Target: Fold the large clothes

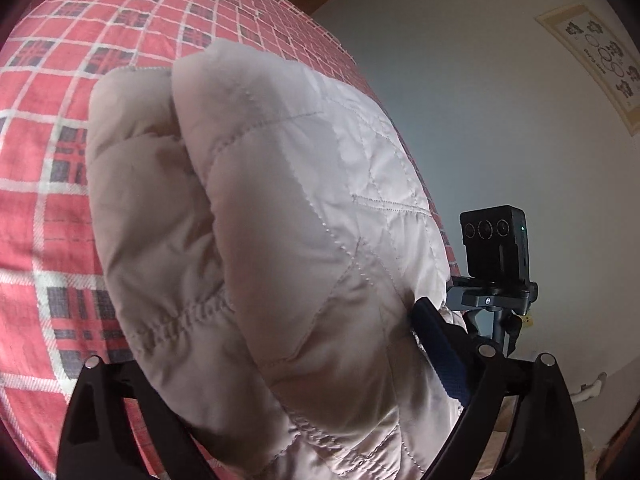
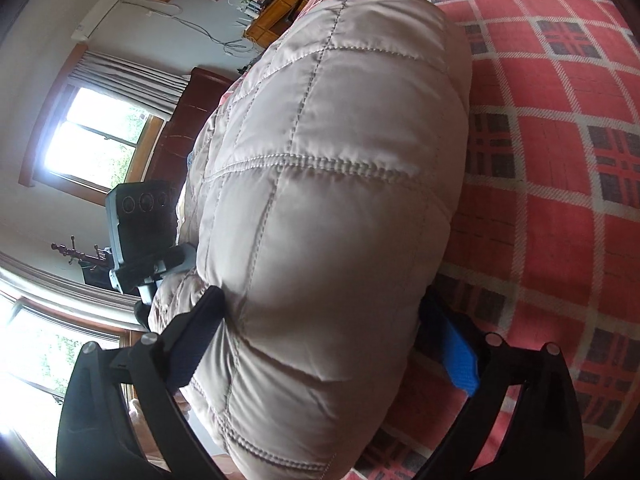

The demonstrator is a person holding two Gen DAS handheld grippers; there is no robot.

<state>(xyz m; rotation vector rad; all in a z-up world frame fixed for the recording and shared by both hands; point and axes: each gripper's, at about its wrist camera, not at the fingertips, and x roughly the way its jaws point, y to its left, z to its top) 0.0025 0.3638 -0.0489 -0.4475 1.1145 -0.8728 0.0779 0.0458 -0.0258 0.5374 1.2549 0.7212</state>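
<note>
A puffy beige quilted jacket (image 1: 256,208) is bunched into a thick fold over the red plaid bed sheet (image 1: 44,184). My left gripper (image 1: 280,332) is shut on one end of the fold. Only its right finger (image 1: 436,344) shows; the padding hides the other. In the right wrist view the same jacket (image 2: 332,152) fills the middle, and my right gripper (image 2: 322,296) is shut on it, with one finger (image 2: 200,332) pressed against each side. The jacket hangs between the two grippers just above the sheet (image 2: 560,152).
The other gripper's camera block shows at the edge of each view (image 1: 496,248) (image 2: 140,220). A pale wall with a framed picture (image 1: 592,68) lies beyond the bed. A dark headboard (image 2: 180,120), windows (image 2: 92,140) and wooden shelves (image 2: 264,12) stand past the jacket.
</note>
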